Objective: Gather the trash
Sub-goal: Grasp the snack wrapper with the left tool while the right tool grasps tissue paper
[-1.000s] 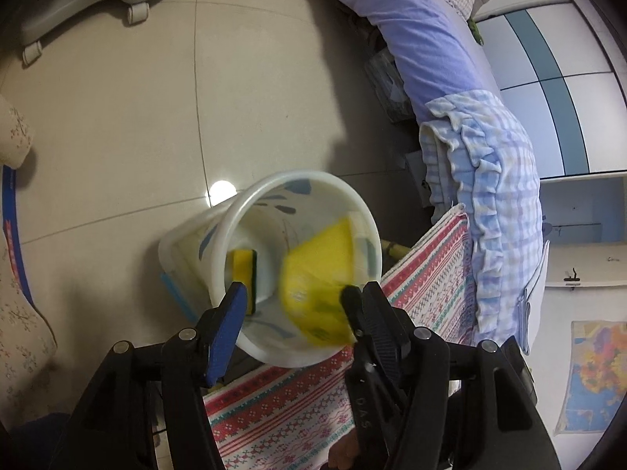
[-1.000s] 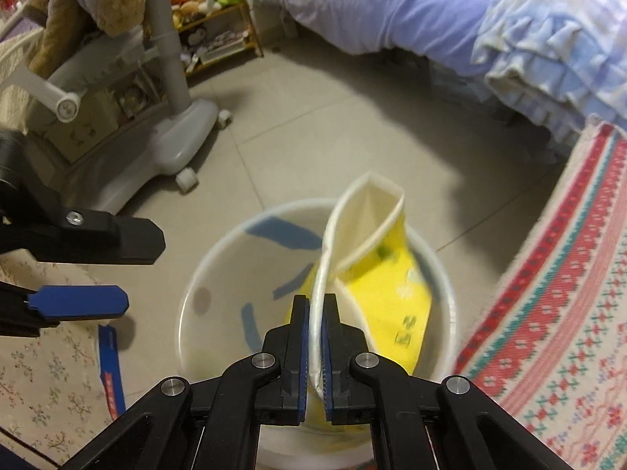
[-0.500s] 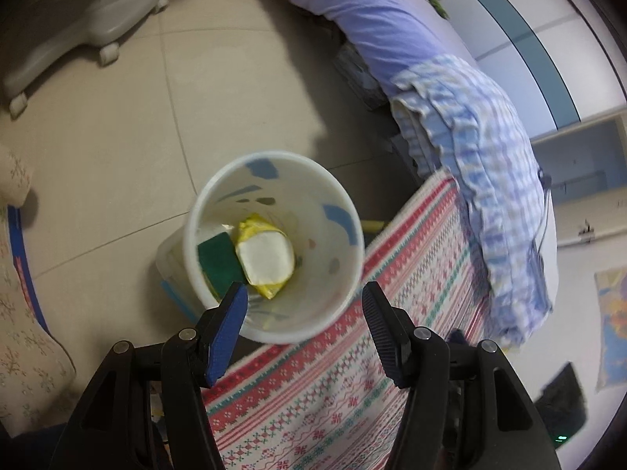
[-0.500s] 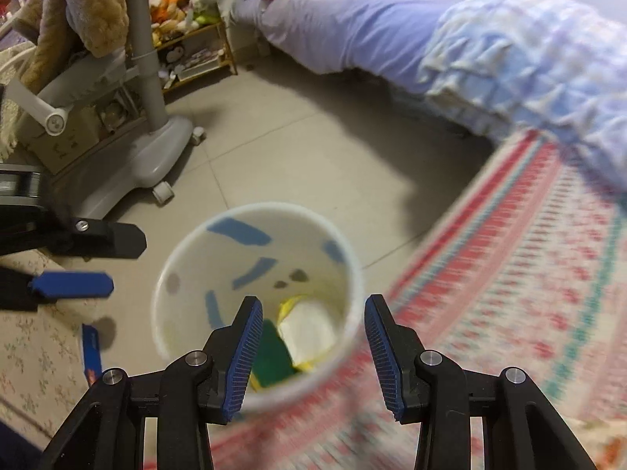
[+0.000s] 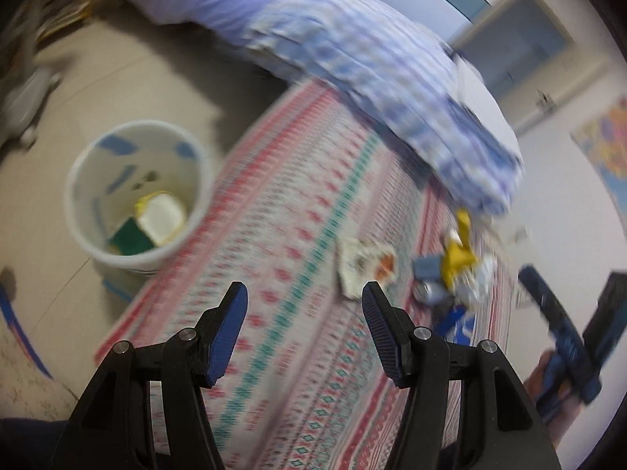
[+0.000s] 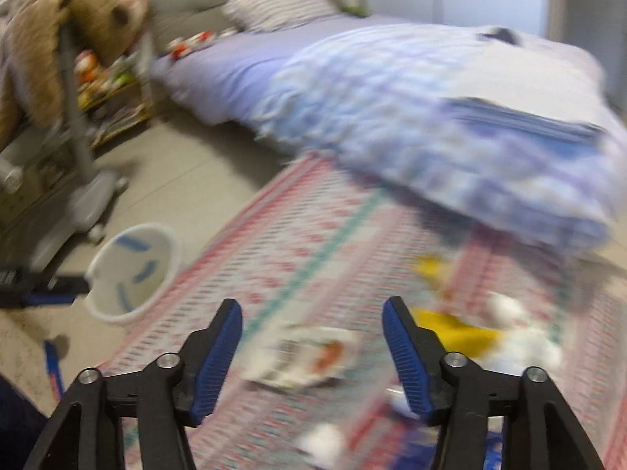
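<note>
Right wrist view puts the nearest piece of trash, a flat printed wrapper (image 6: pixel 303 356), on the rug (image 6: pixel 313 243) just beyond and between the fingertips of our right gripper (image 6: pixel 312 346), whose jaws stand wide apart and hold nothing. We judge its long axis to run crosswise to the fingers, though blur makes that uncertain. More litter lies to the right of it: a yellow scrap (image 6: pixel 450 331) and white crumpled paper (image 6: pixel 517 337). From the left wrist view the same wrapper (image 5: pixel 366 264) sits ahead and slightly right of our left gripper (image 5: pixel 304 313), also spread open and empty, so we judge the right hand the nearer one. The white bin (image 5: pixel 137 192) stands on the tile floor (image 5: pixel 117 86) at the rug's left edge, already holding a yellow carton (image 5: pixel 160 217) and a green item (image 5: pixel 129 239). A bed (image 6: pixel 392 90) with a checked blanket borders the rug's far side.
</note>
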A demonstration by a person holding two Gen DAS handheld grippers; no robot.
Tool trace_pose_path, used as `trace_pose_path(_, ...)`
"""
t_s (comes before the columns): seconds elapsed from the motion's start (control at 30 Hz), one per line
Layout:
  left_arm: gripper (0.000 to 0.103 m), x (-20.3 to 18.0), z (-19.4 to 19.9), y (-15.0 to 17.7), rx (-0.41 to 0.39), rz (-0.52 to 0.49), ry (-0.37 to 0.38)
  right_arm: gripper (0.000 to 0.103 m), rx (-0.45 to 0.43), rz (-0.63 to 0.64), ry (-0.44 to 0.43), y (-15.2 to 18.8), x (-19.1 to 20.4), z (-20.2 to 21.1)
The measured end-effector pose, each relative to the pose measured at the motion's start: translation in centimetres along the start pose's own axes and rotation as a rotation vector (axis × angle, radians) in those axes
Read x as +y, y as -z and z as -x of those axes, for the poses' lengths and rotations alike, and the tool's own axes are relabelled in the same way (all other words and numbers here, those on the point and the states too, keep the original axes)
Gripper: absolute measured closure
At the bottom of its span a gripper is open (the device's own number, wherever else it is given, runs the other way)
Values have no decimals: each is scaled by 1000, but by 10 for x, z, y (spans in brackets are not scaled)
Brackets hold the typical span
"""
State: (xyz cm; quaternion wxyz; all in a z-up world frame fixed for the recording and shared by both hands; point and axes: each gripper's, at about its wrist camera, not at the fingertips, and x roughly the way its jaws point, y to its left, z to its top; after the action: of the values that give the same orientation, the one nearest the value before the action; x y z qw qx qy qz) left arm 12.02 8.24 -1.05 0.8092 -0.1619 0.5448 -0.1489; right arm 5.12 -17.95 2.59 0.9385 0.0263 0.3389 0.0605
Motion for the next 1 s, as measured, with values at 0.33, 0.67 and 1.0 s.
trace_pose_path(0.33,39,-39,-81,1,70,-47,-64,36,55,-367,52,43,-104,-7)
trace_pose_path(0.67,40,-51,-147,3,153,-47,-69,35,128,-452,89,56,-124,-18)
trace_pose_path(1.0,94,-59,-146,5,138,-109,-59,35,136,-424,125,47,-133,-31)
